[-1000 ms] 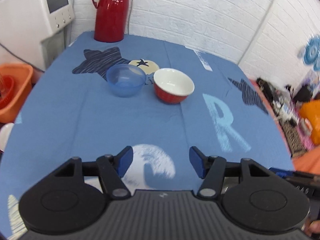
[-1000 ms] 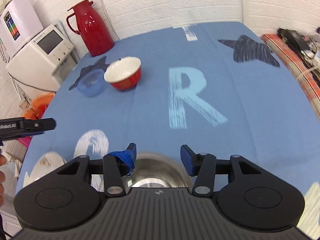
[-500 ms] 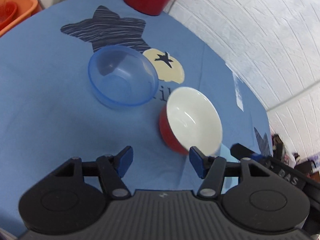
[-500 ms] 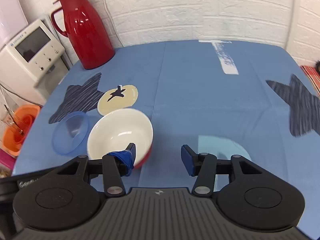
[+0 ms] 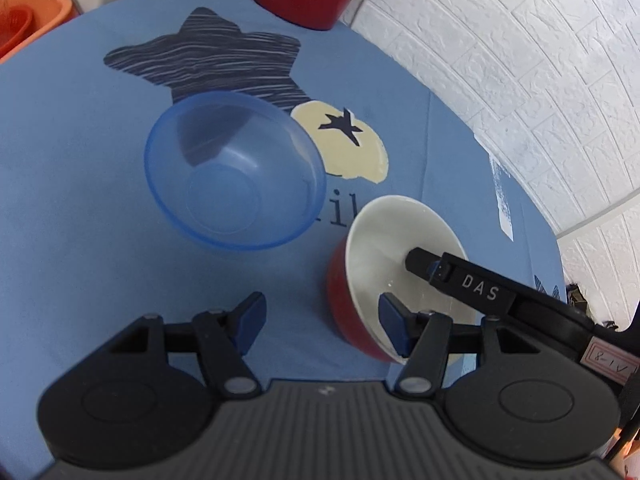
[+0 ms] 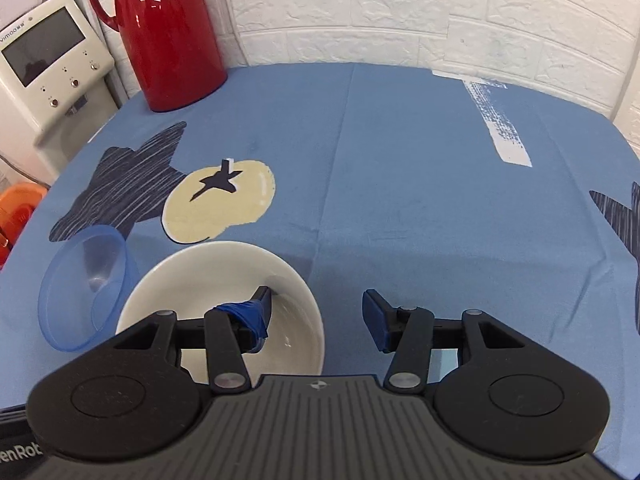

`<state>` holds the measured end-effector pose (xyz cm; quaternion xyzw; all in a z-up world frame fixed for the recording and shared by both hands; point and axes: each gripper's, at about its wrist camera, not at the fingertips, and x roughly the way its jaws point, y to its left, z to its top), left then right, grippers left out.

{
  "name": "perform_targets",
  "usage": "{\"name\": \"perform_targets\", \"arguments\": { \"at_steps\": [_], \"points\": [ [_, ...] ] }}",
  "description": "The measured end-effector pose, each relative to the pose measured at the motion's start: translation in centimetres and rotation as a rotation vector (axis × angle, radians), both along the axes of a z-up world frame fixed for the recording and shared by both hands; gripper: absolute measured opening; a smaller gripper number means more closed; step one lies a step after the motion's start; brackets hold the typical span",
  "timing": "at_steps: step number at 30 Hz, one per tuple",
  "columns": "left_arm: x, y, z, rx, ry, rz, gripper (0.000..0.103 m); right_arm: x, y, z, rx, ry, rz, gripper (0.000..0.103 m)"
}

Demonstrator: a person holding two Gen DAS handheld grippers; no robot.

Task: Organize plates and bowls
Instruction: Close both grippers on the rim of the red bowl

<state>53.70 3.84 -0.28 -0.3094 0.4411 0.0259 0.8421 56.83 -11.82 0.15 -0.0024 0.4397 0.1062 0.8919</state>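
Note:
A red bowl with a white inside (image 5: 384, 264) (image 6: 208, 280) stands on the blue tablecloth beside a clear blue plastic bowl (image 5: 236, 168) (image 6: 84, 284). My right gripper (image 6: 316, 316) is open and straddles the red bowl's right rim, its left finger (image 6: 248, 316) inside the bowl and its right finger outside. In the left wrist view that finger (image 5: 460, 280) reaches into the bowl from the right. My left gripper (image 5: 320, 320) is open just in front of both bowls, its right fingertip (image 5: 390, 316) overlapping the red bowl's near rim, with nothing held.
A red thermos jug (image 6: 168, 32) stands at the table's back left, near a white appliance (image 6: 52, 64) off the table edge. An orange tub (image 5: 24, 12) sits beyond the left edge. A white brick wall (image 6: 400, 12) closes the back.
Both grippers have moved forward to the two bowls. My right gripper's left finger has gone into the red bowl. The steel bowl seen earlier under my right gripper is out of view.

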Motion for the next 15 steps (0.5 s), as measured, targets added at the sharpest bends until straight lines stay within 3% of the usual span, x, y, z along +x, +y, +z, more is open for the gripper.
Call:
{"name": "perform_targets", "arguments": {
  "at_steps": [4,8,12,15],
  "points": [
    [-0.5,0.3,0.0,-0.014,0.008,0.025,0.061,0.0,0.6,-0.3,-0.013,0.021,-0.008,0.034],
    [-0.7,0.4,0.0,-0.021,0.002,0.046,0.061,-0.4,0.0,-0.1,0.053,0.008,-0.003,0.033],
    [-0.8,0.5,-0.1,-0.045,0.003,0.098,0.061,-0.6,0.4,0.3,0.002,-0.003,-0.004,0.035],
    [-1.2,0.2,-0.1,-0.013,-0.005,0.129,0.061,-0.5,0.8,0.2,-0.024,0.01,0.0,0.035]
  ]
}}
